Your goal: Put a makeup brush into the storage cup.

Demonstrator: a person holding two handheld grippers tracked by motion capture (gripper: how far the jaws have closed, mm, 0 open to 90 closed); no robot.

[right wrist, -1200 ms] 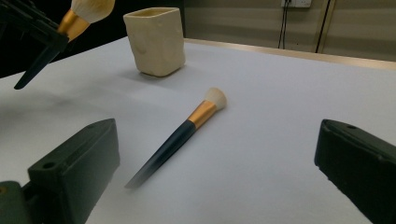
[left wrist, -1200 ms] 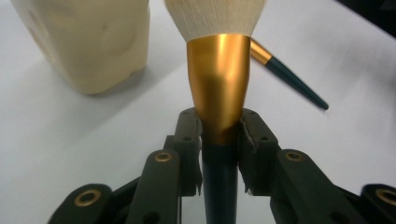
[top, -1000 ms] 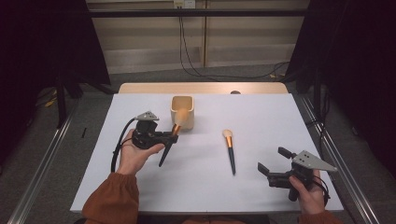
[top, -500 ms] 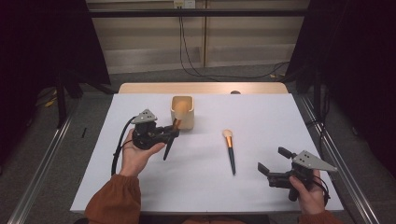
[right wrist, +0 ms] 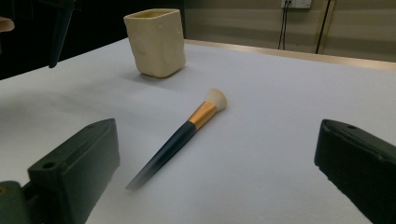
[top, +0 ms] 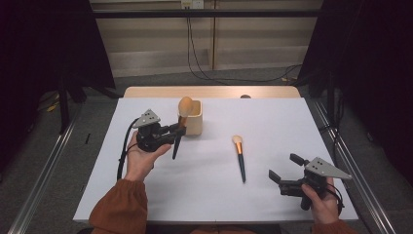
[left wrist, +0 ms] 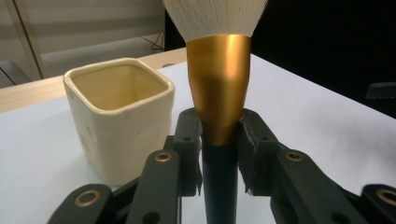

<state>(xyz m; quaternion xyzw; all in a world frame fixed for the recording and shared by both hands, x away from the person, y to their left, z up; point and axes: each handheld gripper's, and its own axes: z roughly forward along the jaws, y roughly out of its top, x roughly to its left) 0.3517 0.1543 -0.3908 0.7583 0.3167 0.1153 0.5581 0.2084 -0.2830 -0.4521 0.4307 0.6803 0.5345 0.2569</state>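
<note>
Held brush [left wrist: 218, 93] — bristle top and handle end cut off by frame edges

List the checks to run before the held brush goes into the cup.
1. Grip: left gripper shut on the large brush at its gold collar: ok.
2. Brush upright, bristles up, handle down: ok.
3. Cup upright, mouth open: ok.
4. Handle tip over the cup mouth: not ok, it hangs beside the cup.
5. Right gripper open, apart from the small brush lying on the table: ok.
6. Cup empty to the bottom: cannot tell.
</note>
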